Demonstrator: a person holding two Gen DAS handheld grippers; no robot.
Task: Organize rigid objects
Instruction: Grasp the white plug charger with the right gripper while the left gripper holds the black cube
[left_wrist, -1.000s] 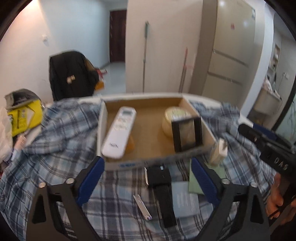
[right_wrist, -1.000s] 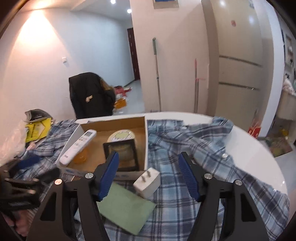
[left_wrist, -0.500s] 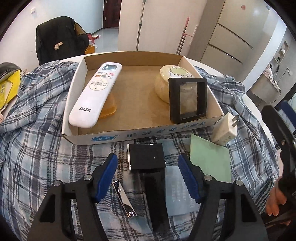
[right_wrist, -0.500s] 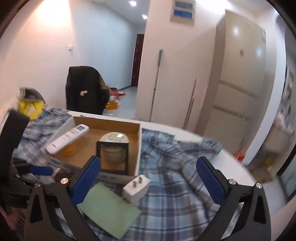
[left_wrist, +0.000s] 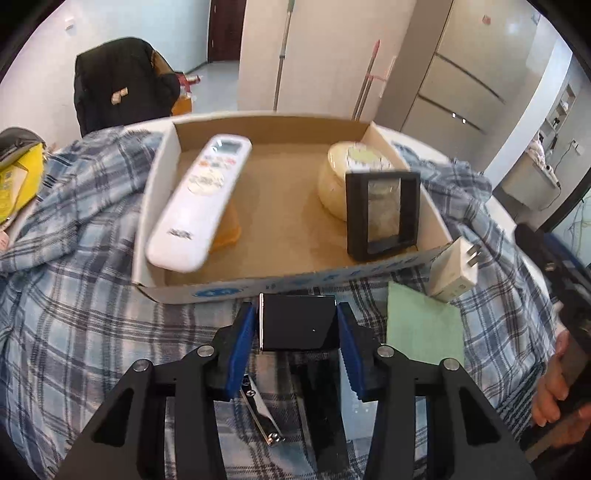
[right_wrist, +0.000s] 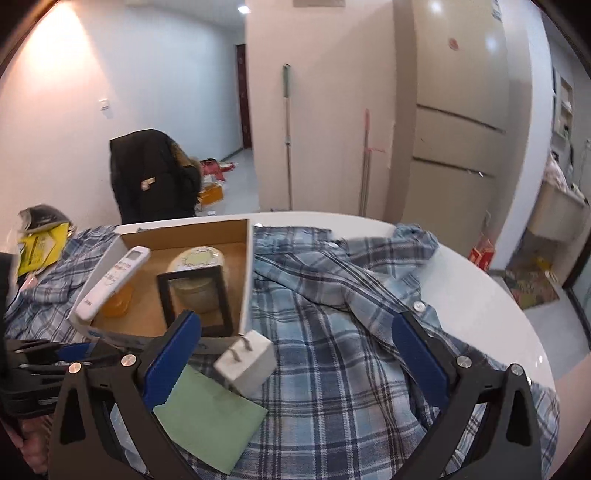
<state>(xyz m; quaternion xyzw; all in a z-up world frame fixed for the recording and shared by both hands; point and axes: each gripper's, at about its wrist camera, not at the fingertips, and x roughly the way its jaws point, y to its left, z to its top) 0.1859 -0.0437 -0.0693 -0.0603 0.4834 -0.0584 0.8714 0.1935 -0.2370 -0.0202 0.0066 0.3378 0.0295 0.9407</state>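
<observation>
**Mia:** So, what is the left gripper (left_wrist: 298, 334) holding?

**Ben:** A black box (left_wrist: 298, 326). It is flat and shiny, with straight sides and sharp corners. The two blue pads (left_wrist: 240, 345) press on its left and right sides. It sits just in front of the cardboard tray (left_wrist: 280, 286), over the checked cloth (left_wrist: 74, 317).

**Mia:** What does the tray look like?

**Ben:** It is brown inside and white outside, with low walls. A long white remote (left_wrist: 201, 201) with round ends leans on something orange (left_wrist: 227, 232). A round cream pot (left_wrist: 345, 175) sits at the other end. A black square frame (left_wrist: 384, 214) stands in front of the pot, and you can see through its middle.

**Mia:** And outside the tray?

**Ben:** A white plug block (left_wrist: 452, 273) with two metal prongs lies by the tray's right corner. A flat green sheet (left_wrist: 424, 326) lies beside it, with the plug resting on its edge. A little silver nail clipper (left_wrist: 260, 413) lies on the cloth under the left gripper. A long dark thing lies there too, but I cannot tell what it is.

**Mia:** What about the right gripper (right_wrist: 295, 363)?

**Ben:** Its blue pads are far apart and hold nothing. It hangs over the soft blue cloth, near the plug (right_wrist: 245, 360). The cloth is crumpled and covers a smooth white round table (right_wrist: 491, 295).
</observation>
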